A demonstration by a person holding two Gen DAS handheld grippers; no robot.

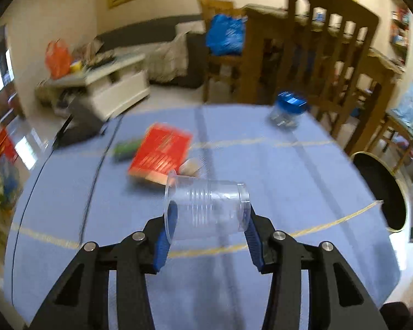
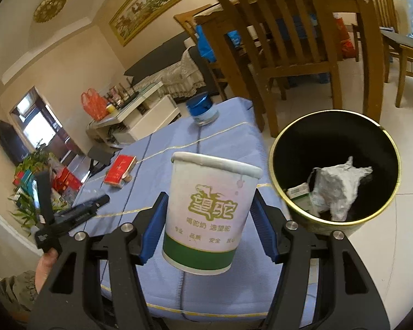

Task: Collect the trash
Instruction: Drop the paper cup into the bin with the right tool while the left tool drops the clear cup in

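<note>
My left gripper [image 1: 209, 220] is shut on a clear plastic cup [image 1: 206, 209], held sideways above the blue tablecloth [image 1: 289, 178]. My right gripper [image 2: 209, 214] is shut on a white paper cup [image 2: 206, 214] with a green band, held upright above the table's edge. The black bin with a gold rim [image 2: 334, 167] stands on the floor to the right of the table; it holds crumpled white paper [image 2: 336, 189] and a small box. The bin also shows in the left wrist view [image 1: 382, 189]. The left gripper appears in the right wrist view [image 2: 68, 214] at lower left.
A red box [image 1: 161, 151], a green item [image 1: 126, 148] and a small beige piece [image 1: 191, 166] lie on the table. A blue-lidded jar [image 1: 287, 110] stands near the far edge. Wooden chairs [image 2: 283, 35] stand behind the table and bin.
</note>
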